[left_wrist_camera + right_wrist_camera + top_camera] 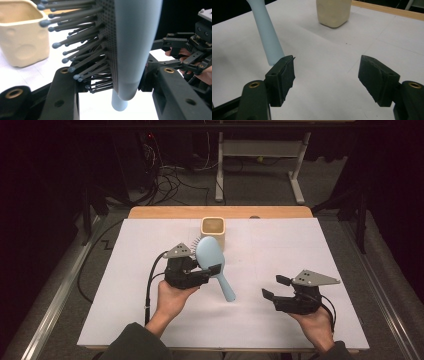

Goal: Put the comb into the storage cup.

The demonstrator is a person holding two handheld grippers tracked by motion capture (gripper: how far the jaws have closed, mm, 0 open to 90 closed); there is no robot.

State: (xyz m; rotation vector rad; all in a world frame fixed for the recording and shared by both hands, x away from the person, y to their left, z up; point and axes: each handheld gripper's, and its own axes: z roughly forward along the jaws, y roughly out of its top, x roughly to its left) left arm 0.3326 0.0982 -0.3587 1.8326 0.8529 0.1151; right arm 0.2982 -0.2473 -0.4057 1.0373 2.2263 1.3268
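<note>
Near the middle of the white-covered desk (150, 320), the left tongs (212, 270) are clamped on a pale blue hairbrush (210, 255), gripping it at the lower part of its oval head, just above where the handle begins. From the high view the brush is held off the desk with its smooth back facing up and toward the right, its dark bristles pointing left, and its handle slanting down and to the right, the tip ending over bare desk. In the left gripper view the brush head (135, 45) stands between the two black jaws, bristles to the left, with the handle hanging down behind them. A cream-coloured square cup (213, 231) stands on the desk just beyond the brush head, near the far edge, its opening facing up; the brush does not touch it. The right tongs (275, 287) hover low over the desk well to the right of the brush, held in the person's right hand (315, 320), and point left toward the handle. Their jaws stand wide apart with nothing between them, and the pads (287, 72) are bare. In the right gripper view the brush handle (268, 37) ends just beyond the left jaw, apart from it, and the cup (333, 12) sits farther back.
</note>
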